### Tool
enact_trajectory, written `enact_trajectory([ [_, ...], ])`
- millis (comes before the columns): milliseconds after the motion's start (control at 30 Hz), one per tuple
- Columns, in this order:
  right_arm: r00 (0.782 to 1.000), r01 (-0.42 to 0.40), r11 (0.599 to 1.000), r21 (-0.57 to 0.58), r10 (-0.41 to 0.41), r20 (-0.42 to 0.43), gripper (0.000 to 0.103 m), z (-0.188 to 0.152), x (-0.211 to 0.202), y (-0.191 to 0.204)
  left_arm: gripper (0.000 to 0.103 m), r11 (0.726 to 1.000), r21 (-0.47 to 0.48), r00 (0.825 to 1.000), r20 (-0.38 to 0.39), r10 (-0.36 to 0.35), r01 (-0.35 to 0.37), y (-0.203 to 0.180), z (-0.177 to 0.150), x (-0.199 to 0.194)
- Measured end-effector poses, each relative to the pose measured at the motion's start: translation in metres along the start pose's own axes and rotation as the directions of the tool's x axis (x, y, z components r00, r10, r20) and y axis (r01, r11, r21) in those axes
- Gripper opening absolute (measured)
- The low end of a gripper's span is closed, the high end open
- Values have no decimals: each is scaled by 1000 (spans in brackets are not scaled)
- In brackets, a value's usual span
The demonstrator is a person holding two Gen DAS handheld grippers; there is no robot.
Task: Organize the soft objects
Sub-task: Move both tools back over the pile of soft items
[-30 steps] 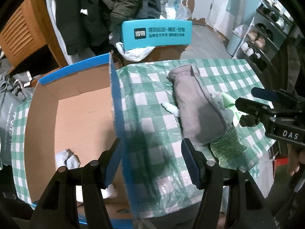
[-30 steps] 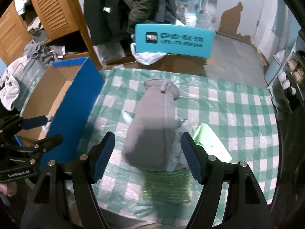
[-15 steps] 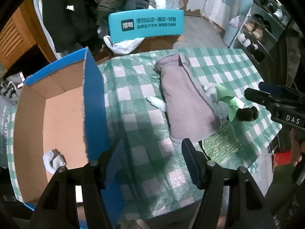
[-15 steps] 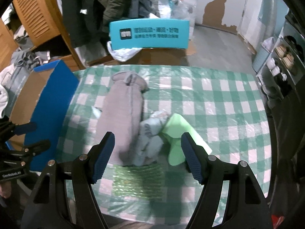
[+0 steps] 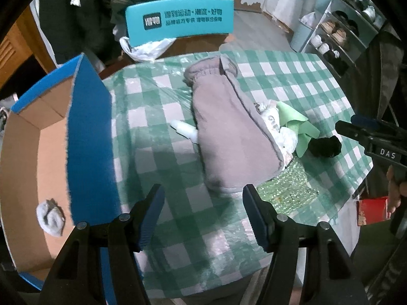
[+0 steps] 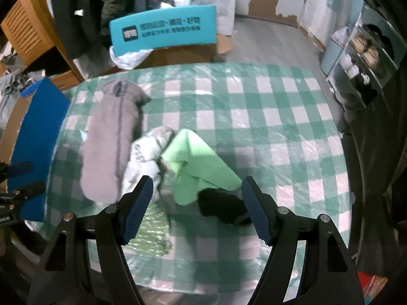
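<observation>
Left wrist view. My left gripper stands wide apart and grips nothing, above the checked tablecloth. The grey garment lies lengthwise ahead of it, its near hem just beyond the right finger. A white bundle and a green cloth lie against the garment's right side, and a black sock touches the cloth's far tip. A small white item pokes out from under the garment's left edge. Bubble wrap lies partly under the near hem. To my left stands the cardboard box with a blue wall; a grey sock lies on its floor. My right gripper enters at the right edge, just beside the black sock; from here I cannot tell its opening.

Right wrist view. My right gripper is spread wide, holding nothing. The black sock lies between its fingers, nearer the right one; whether it touches that finger is unclear through the blur. The green cloth overlaps the sock's far edge, with the white bundle and grey garment to the left. A turquoise sign stands beyond the table.
</observation>
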State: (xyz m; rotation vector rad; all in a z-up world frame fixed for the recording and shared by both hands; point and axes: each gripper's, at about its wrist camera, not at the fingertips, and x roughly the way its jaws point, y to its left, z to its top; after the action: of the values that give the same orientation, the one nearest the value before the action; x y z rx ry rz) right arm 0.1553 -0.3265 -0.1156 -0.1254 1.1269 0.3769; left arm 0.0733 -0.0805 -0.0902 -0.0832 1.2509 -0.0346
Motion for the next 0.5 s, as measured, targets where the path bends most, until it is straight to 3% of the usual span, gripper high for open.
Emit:
enact_trajectory([
  [500,996,14,999,-33,-17,-91,72,-15,41,-18,66,999,-21,998,-64,-29,28,-13,3,33],
])
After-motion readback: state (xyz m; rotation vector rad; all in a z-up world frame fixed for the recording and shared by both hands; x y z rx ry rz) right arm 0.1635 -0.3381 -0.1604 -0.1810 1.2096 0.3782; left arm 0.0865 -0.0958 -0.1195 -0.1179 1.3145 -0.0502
